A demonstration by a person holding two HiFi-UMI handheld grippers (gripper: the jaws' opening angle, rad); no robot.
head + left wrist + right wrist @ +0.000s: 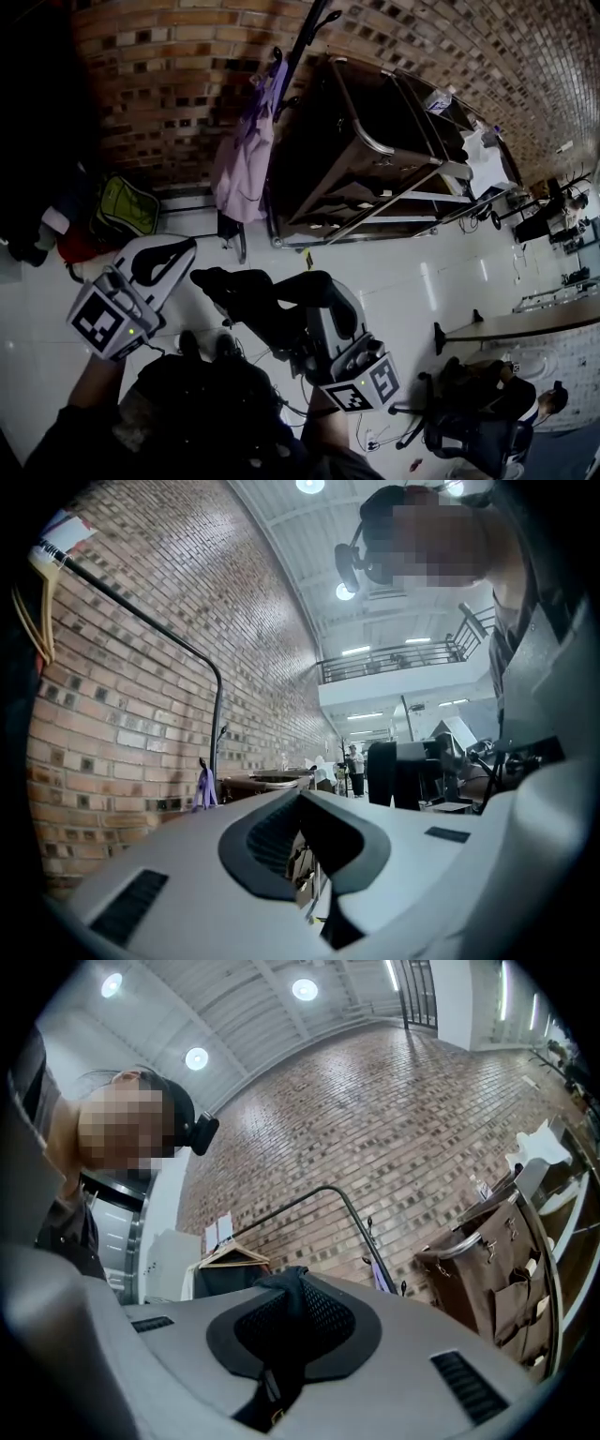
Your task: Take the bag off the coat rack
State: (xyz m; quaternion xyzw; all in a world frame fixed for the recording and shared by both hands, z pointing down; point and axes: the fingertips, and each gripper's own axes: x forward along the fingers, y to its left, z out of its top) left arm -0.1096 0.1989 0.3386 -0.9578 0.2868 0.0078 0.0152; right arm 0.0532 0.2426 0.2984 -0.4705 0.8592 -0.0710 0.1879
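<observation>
Floor (403, 272): glossy white tile, strong lamp glare. Along its far edge, at the brick wall (159, 75): green bag (127, 208) toward the left corner, a red item (80, 246) just beside it; coat rack (236, 236) foot near mid-edge; brown metal-framed cabinet (366, 159) beside the rack. Right edge: table (525, 323) on a black foot. Near edge: dark swivel chair (469, 422), loose cables (375, 436)
</observation>
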